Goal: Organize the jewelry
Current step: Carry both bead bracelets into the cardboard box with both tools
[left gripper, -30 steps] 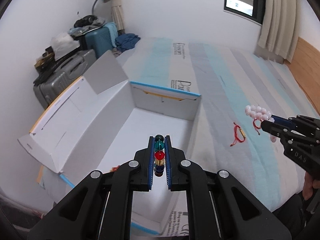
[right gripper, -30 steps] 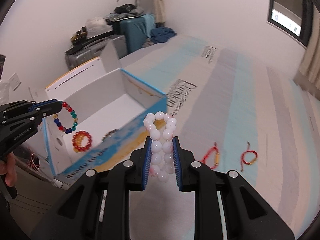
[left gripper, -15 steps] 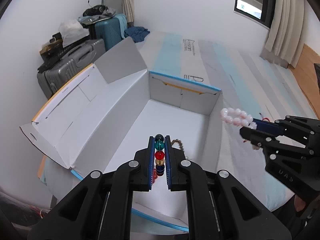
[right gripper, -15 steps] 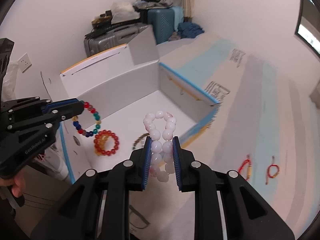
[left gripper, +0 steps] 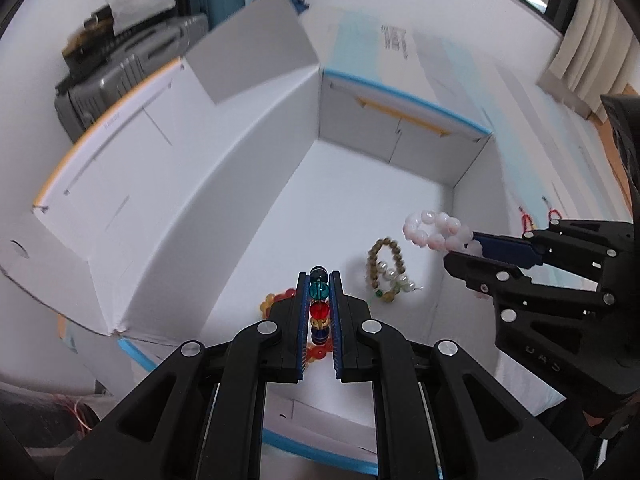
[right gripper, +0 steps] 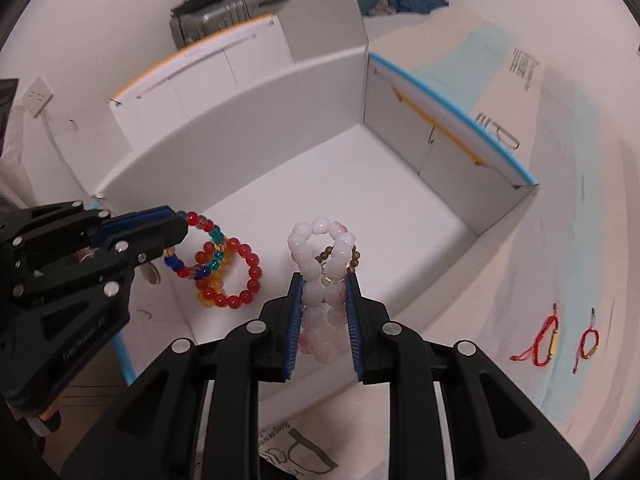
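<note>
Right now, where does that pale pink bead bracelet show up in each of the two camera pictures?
Left wrist view: the pale pink bead bracelet is at the right of the middle, sticking out of the right gripper over the box.
Right wrist view: the bracelet is in the middle, pinched between that gripper's blue pads.
Shared landmark: the brown bead bracelet on the white box floor, just beside it.

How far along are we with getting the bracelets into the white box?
Done: a red-orange bead bracelet and a brown bead bracelet lie in the white box. In hand: the left claw grips a multicolour bead bracelet and the right claw grips a pale pink bead bracelet, both above the box. Left: two red cord bracelets on the mattress.
</note>
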Demonstrator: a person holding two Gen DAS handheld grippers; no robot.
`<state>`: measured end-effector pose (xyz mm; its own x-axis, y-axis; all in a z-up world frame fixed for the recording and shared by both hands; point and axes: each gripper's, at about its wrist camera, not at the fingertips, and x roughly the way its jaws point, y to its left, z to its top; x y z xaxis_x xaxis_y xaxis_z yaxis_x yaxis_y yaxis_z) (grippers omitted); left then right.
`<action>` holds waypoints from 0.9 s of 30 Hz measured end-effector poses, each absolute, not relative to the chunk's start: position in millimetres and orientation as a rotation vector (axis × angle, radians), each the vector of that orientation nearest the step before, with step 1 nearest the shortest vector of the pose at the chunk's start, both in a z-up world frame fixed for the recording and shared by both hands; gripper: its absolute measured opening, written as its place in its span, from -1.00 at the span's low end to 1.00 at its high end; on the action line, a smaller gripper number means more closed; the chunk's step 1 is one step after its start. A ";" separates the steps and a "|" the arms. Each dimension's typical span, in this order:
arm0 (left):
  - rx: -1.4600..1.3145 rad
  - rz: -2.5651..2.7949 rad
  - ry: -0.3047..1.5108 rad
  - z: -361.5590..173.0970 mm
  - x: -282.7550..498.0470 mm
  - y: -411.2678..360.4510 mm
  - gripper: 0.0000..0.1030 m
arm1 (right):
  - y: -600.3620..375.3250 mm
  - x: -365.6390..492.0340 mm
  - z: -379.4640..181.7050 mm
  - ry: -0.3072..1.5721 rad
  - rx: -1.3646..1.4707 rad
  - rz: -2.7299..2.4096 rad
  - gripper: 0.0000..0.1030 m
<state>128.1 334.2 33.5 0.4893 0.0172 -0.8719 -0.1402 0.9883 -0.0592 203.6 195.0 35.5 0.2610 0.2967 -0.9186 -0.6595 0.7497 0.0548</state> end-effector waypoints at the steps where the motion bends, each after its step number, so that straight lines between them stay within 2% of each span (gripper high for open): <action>1: -0.130 0.098 1.071 28.7 130.4 336.5 -0.83 | 199.6 207.3 29.2 1.152 -0.386 0.665 -0.62; 12: -0.136 0.112 1.178 -5.7 149.5 348.7 -0.83 | 230.0 231.6 -22.9 1.302 -0.470 0.660 -0.62; 27: -0.132 0.145 1.351 -42.8 168.6 354.2 -0.83 | 249.3 248.2 -59.1 1.506 -0.561 0.630 -0.62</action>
